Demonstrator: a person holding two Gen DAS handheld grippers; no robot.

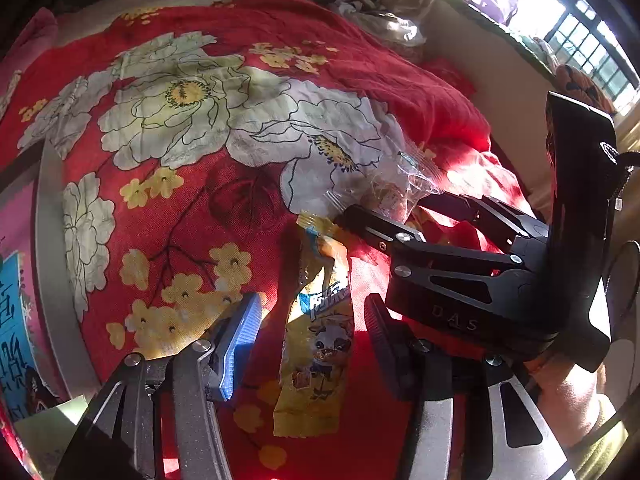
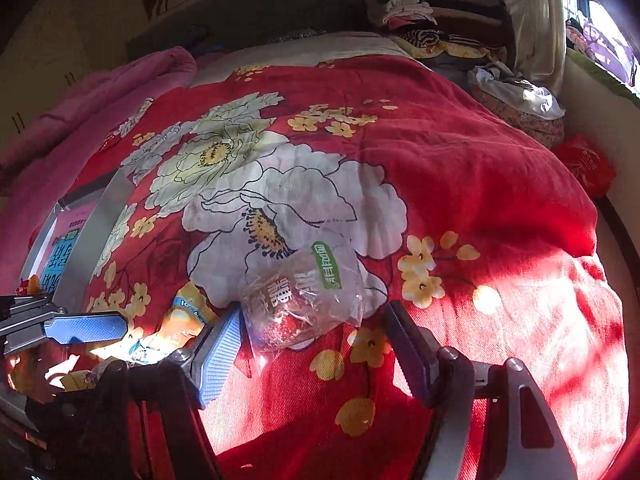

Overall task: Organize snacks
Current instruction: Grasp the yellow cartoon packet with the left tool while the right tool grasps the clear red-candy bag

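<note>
A long yellow snack packet with a cartoon animal [image 1: 318,332] lies on the red flowered blanket [image 1: 168,208], between the spread fingers of my open left gripper [image 1: 312,336]. A clear snack bag with a green label [image 2: 304,296] lies on the blanket just ahead of my open right gripper [image 2: 316,344], between its fingertips. The clear bag also shows in the left wrist view [image 1: 396,184], past the right gripper's black body [image 1: 460,264]. The yellow packet shows in the right wrist view [image 2: 180,324] at lower left, beside the left gripper's blue pad [image 2: 86,328].
A grey-rimmed box with pink and blue print [image 1: 24,320] sits at the blanket's left edge; it also shows in the right wrist view [image 2: 68,248]. A pink quilt [image 2: 100,96] lies at far left. Piled clothes [image 2: 516,92] and a red bag [image 2: 586,164] lie by the window wall.
</note>
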